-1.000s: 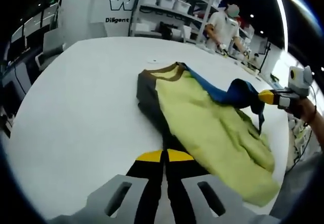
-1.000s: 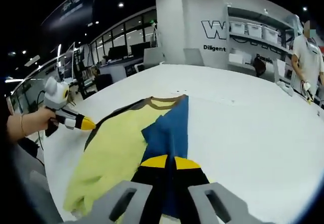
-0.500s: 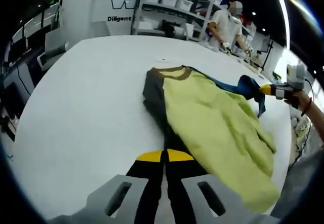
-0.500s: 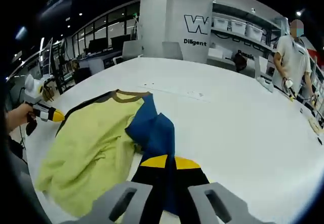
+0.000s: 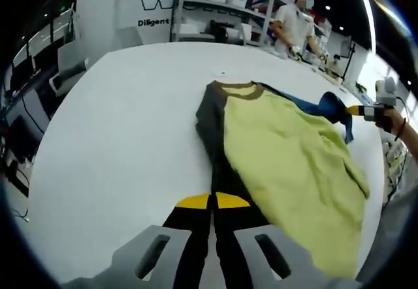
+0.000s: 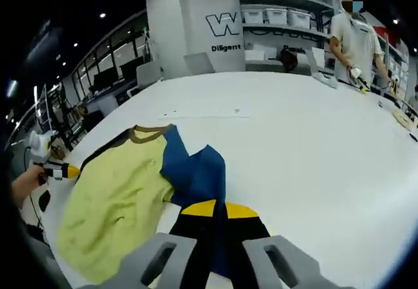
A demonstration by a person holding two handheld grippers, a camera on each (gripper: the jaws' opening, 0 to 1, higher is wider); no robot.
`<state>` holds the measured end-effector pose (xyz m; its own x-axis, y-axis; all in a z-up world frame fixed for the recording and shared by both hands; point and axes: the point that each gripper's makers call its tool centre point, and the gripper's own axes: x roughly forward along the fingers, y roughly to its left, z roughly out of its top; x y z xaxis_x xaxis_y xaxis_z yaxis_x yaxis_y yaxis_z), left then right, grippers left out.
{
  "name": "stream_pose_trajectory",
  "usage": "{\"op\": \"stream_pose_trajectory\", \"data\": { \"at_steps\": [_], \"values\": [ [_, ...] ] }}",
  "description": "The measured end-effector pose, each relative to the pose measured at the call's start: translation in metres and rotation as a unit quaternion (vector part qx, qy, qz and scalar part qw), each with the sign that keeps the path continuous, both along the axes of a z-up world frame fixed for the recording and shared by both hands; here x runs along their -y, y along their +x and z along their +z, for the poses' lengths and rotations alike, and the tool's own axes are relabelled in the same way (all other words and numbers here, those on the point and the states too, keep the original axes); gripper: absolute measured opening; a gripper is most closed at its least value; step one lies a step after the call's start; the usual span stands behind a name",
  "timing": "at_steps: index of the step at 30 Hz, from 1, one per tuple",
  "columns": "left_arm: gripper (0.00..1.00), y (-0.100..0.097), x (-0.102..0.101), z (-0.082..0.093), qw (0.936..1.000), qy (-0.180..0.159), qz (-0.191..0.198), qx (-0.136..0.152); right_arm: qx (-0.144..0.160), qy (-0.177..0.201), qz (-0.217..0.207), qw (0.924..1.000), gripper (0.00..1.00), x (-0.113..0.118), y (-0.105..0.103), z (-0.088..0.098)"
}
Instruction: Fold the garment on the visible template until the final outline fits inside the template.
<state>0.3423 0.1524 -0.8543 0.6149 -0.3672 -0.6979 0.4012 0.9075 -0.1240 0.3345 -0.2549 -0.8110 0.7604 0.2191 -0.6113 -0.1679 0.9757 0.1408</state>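
My left gripper [image 5: 213, 201] has its jaws pressed together on the dark side panel of the garment [image 5: 287, 152], close to the table's near edge. My right gripper [image 6: 219, 208] is clamped on the blue sleeve [image 6: 196, 171], holding it out past the yellow-green body panel [image 6: 117, 197]; in the left gripper view that gripper [image 5: 356, 110] sits at the garment's far side, near the table's right edge, with the blue cloth trailing from it.

I judge the fold barely begun. The shirt lies spread and rumpled on the white table [image 5: 117, 138], its brown collar [image 5: 238, 90] pointing toward the far edge, the hem bunched near me. One sleeve is lifted, nothing is creased over, and I cannot make out a template outline beneath the cloth. Sleeves, sides and length remain to be folded.

The table is broad, plain white and round-edged, with a few small marks [image 6: 199, 113] beyond the collar. Around it is a dark-ceilinged hall with spot lights, a white wall with large lettering [image 6: 222, 24], shelves of bins [image 6: 274, 17], and a person in a white shirt [image 6: 356, 37] standing at the far right edge.
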Motion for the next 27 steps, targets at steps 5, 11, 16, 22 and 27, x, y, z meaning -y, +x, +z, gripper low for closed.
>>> {"op": "stream_pose_trajectory", "data": {
  "at_steps": [5,11,16,22,27],
  "values": [
    [0.0,0.005,-0.006,-0.006,0.9999,0.014,-0.002,-0.006,-0.016,0.015,-0.019,0.9996,0.0,0.004,-0.006,-0.006],
    [0.0,0.011,-0.011,-0.007,0.9999,0.01,0.005,-0.006,-0.022,0.014,-0.025,0.9993,0.0,0.007,-0.008,-0.008],
    [0.0,0.016,-0.021,-0.005,0.9998,0.015,0.013,-0.004,-0.024,0.003,-0.034,0.9991,0.0,0.015,-0.006,-0.011],
    [0.0,0.019,-0.028,-0.004,0.9997,0.019,0.017,-0.005,-0.028,-0.005,-0.041,0.9988,0.0,0.024,-0.001,-0.016],
    [0.0,0.022,-0.032,-0.005,0.9995,0.026,0.014,-0.007,-0.03,-0.007,-0.047,0.9984,0.0,0.029,0.001,-0.019]
  ]
}}
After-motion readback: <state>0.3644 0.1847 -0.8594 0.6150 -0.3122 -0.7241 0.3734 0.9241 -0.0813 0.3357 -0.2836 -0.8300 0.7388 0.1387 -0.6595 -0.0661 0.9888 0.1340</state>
